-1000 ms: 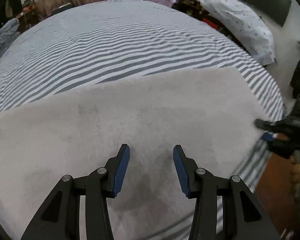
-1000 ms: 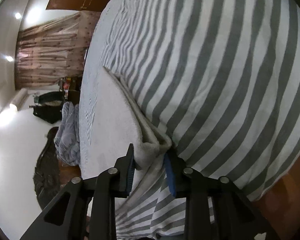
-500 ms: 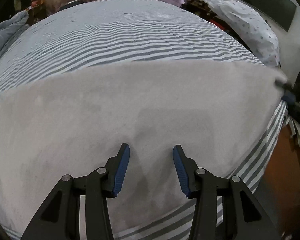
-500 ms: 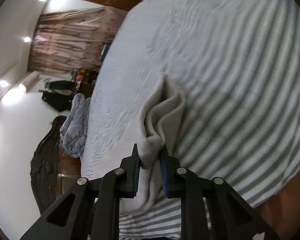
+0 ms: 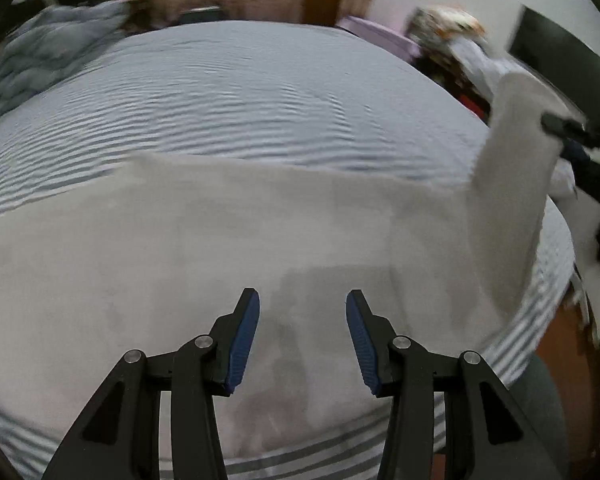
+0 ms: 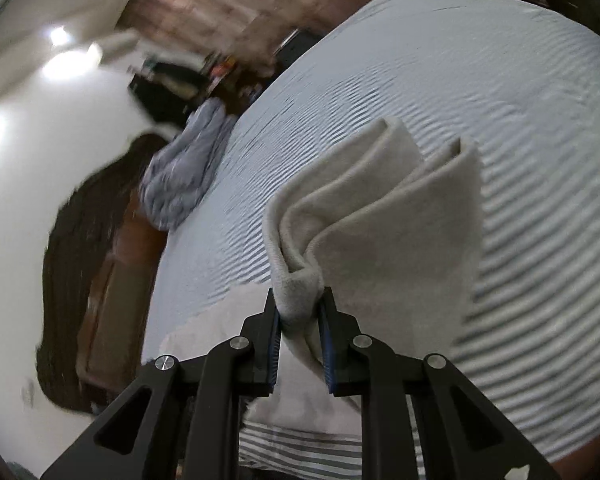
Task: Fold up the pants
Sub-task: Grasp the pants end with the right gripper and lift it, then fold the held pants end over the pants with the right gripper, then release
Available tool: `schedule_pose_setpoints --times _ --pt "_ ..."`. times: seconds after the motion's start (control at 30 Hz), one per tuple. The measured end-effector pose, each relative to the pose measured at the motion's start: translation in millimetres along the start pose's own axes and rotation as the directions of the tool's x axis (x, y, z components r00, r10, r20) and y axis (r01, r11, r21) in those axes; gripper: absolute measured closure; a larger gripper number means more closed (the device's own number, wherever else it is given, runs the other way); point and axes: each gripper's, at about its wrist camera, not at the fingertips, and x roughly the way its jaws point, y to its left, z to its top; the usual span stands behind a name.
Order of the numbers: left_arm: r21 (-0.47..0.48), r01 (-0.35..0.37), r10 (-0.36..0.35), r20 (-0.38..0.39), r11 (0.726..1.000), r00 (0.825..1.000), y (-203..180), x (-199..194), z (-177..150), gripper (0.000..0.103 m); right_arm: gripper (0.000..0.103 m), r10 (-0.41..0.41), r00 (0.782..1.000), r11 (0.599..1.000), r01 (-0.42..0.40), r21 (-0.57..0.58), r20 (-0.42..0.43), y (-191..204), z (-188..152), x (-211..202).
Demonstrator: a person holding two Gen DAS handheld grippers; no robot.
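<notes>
The pale grey fleece pants (image 5: 204,240) lie spread across the striped bed (image 5: 240,92). Their right end (image 5: 508,184) is lifted off the bed into a standing flap. My right gripper (image 5: 560,130) shows at the right edge of the left wrist view, holding that end. In the right wrist view the right gripper (image 6: 300,312) is shut on a bunched fold of the pants (image 6: 380,216), which hang in layered folds above the bed. My left gripper (image 5: 302,320) hovers open over the flat part of the pants, nothing between its blue pads.
A rumpled blue-grey blanket (image 5: 48,48) lies at the bed's far left corner. Piled clothes (image 5: 452,28) and a dark screen (image 5: 568,60) stand beyond the bed's right side. The wooden floor (image 5: 560,344) shows past the bed's near right edge. A dark headboard (image 6: 84,264) backs the bed.
The right gripper has closed on the pants' end and raised it off the bed, rolling as it rose. The left gripper has shifted sideways over the pants, still open.
</notes>
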Motion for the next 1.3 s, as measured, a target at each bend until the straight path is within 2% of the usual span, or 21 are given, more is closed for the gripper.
schedule_pose_setpoints --times 0.17,0.27,0.43,0.5,0.57,0.67,0.7,0.8,0.9,1.03,1.13,1.3 --pt "-0.115 -0.062 0.066 0.028 0.991 0.997 75 -33 -5 0.056 0.086 0.035 0.99 0.994 -0.049 -0.094 -0.137 55 -17 80" --pt "-0.163 -0.073 0.079 0.03 0.984 0.996 99 -42 -11 0.056 0.086 0.033 0.967 0.991 -0.066 -0.12 -0.254 73 -45 137" --pt "-0.238 -0.032 0.035 0.01 0.971 0.999 131 -47 -20 0.056 0.084 -0.115 0.917 0.968 0.017 -0.25 -0.381 82 -99 207" --pt "-0.27 0.002 -0.001 0.006 0.963 1.0 137 -49 -21 0.055 0.079 -0.15 0.9 0.96 0.034 -0.277 -0.409 79 -114 222" --pt "-0.284 0.024 -0.022 0.01 0.958 1.0 136 -48 -21 0.055 0.072 -0.157 0.899 0.957 0.036 -0.288 -0.408 81 -117 225" --pt "-0.284 0.049 -0.048 0.01 0.958 0.999 133 -46 -19 0.054 0.054 -0.133 0.894 0.957 0.003 -0.291 -0.427 88 -115 219" --pt "-0.289 0.066 -0.066 0.01 0.955 0.998 131 -46 -17 0.053 0.052 -0.124 0.897 0.958 -0.004 -0.288 -0.424 91 -114 213" --pt "-0.311 0.147 -0.148 0.023 0.939 0.989 122 -47 -15 0.051 0.052 -0.122 0.918 0.957 0.009 -0.289 -0.376 96 -112 189" --pt "-0.339 0.227 -0.235 0.02 0.913 0.972 113 -46 -13 0.044 0.052 -0.104 0.941 0.97 0.025 -0.24 -0.321 82 -114 154" --pt "-0.432 0.295 -0.335 -0.017 0.852 0.942 106 -31 -15 0.044 0.052 -0.076 0.948 0.985 0.023 -0.17 -0.309 66 -122 129" --pt "-0.522 0.298 -0.379 -0.055 0.8 0.924 104 -12 -19 0.044 0.052 -0.06 0.943 0.992 0.021 -0.121 -0.328 53 -136 124" --pt "-0.586 0.271 -0.388 -0.081 0.763 0.918 98 9 -19 0.044 0.052 0.024 0.935 1.0 -0.025 0.004 -0.355 36 -150 136"
